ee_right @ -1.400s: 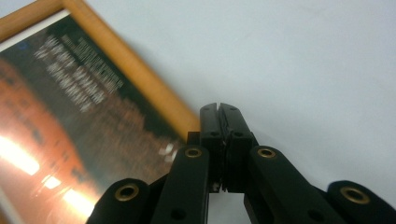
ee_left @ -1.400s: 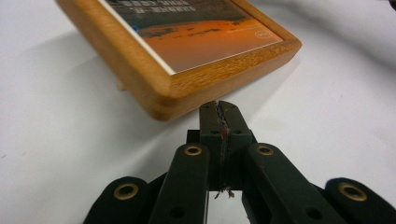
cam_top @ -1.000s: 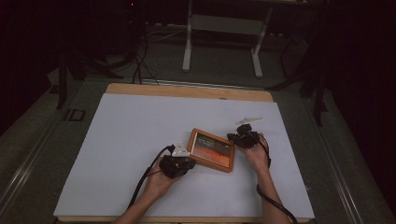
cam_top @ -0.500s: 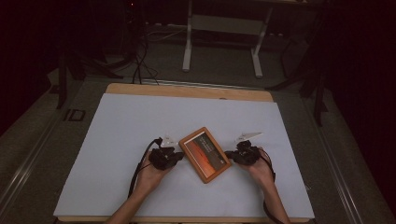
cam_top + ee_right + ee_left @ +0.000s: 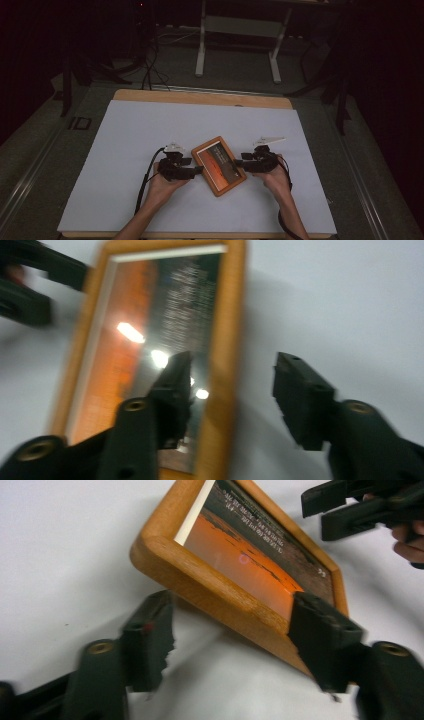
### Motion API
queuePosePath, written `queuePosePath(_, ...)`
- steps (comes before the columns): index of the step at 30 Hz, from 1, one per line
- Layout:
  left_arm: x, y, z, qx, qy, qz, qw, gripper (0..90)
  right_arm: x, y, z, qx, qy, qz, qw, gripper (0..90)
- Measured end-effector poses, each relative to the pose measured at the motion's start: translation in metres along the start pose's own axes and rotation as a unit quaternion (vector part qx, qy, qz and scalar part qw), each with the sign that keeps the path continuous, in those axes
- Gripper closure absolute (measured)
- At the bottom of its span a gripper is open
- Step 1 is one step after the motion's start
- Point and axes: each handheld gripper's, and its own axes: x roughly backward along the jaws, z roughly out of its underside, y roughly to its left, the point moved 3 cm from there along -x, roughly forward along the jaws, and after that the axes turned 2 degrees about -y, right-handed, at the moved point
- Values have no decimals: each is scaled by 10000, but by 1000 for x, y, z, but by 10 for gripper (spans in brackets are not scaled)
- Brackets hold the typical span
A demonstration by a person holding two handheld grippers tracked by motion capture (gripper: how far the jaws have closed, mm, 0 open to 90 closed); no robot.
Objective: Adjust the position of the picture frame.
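Right gripper view blurs the picture frame (image 5: 220, 315) between the right gripper (image 5: 227, 385) jaws, just opened wide, its glass glare-washed; left gripper (image 5: 232, 625) likewise spread

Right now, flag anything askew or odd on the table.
The wooden picture frame lies crooked on the white table cover, turned out of line with its edges. The left gripper and right gripper flank it; their jaws have just been opening. Nothing looks damaged.

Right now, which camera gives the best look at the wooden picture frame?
The high view: the whole wooden picture frame lies flat on the white table. The left gripper view shows one corner and edge close up; the right gripper view is blurred with glare.
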Motion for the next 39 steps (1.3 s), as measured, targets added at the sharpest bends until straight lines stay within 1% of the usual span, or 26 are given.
queuePosePath(1,-3,-2,1,12,21,-20,10000,321,-3,2,-1,-28,46,-155,9999,407)
queuePosePath(2,-6,-3,2,10,63,-26,10000,300,-6,3,-1,-23,90,-228,9997,373)
queuePosePath(4,-12,-5,4,16,134,-33,9999,284,-15,5,-2,6,227,-273,9994,339)
queuePosePath(5,-15,-6,5,27,167,39,9998,287,-18,5,-2,34,276,-295,9992,322)
queuePosePath(6,-16,-6,6,96,165,97,9998,286,-24,6,-2,65,365,-350,9987,300)
queuePosePath(7,-18,-7,6,134,173,119,9997,287,-28,5,-3,81,423,-381,9983,290)
queuePosePath(10,-22,-8,7,225,213,213,9993,284,-36,3,-5,34,450,-577,9973,271)
queuePosePath(11,-24,-9,7,236,256,264,9990,283,-41,2,-6,-26,542,-775,9955,265)
queuePosePath(12,-26,-10,8,249,292,313,9988,283,-41,2,-6,-26,542,-775,9955,265)
queuePosePath(13,-29,-11,9,245,356,368,9984,282,-44,1,-6,-63,602,-913,9940,257)
queuePosePath(14,-31,-12,9,233,403,371,9982,279,-45,0,-6,-90,622,-976,9932,266)
queuePosePath(16,-34,-13,11,228,443,453,9977,278,-45,0,-7,-97,640,-1011,9928,273)
queuePosePath(18,-34,-12,10,283,454,466,9975,291,-45,0,-7,-93,643,-1019,9927,276)
queuePosePath(22,-30,-8,7,541,401,603,9959,365,-42,-1,-5,-105,606,-1050,9926,302)
queuePosePath(24,-27,-9,5,409,363,595,9967,396,-38,-2,-4,-157,502,-1089,9927,340)
queuePosePath(25,-25,-11,3,320,322,584,9973,405,-35,-3,-4,-170,427,-1125,9926,362)
queuePosePath(27,-20,-13,-1,219,219,606,9977,446,-28,-5,-3,-240,272,-1208,9920,420)
queuePosePath(30,-12,-17,-8,0,94,638,9979,513,-16,-8,-1,-317,18,-1361,9902,506)
queuePosePath(31,-10,-18,-9,-61,74,647,9979,544,-10,-9,1,-349,-127,-1484,9882,549)
queuePosePath(32,-7,-19,-11,-99,57,664,9977,544,-10,-9,1,-349,-127,-1484,9882,549)
queuePosePath(33,-4,-20,-13,-165,43,713,9973,558,-7,-9,2,-353,-174,-1555,9871,567)
queuePosePath(34,-2,-20,-15,-198,58,742,9970,581,-3,-9,3,-332,-265,-1654,9853,593)
queuePosePath(35,0,-21,-16,-212,73,766,9968,591,-1,-8,3,-319,-286,-1691,9847,604)
queuePosePath(37,5,-20,-18,-193,55,837,9963,614,2,-5,4,-220,-325,-1717,9844,620)
queuePosePath(38,5,-20,-18,-193,55,837,9963,625,2,-5,4,-220,-325,-1717,9844,620)
queuePosePath(39,9,-18,-20,-228,74,877,9959,625,4,-3,3,-166,-343,-1703,9846,626)
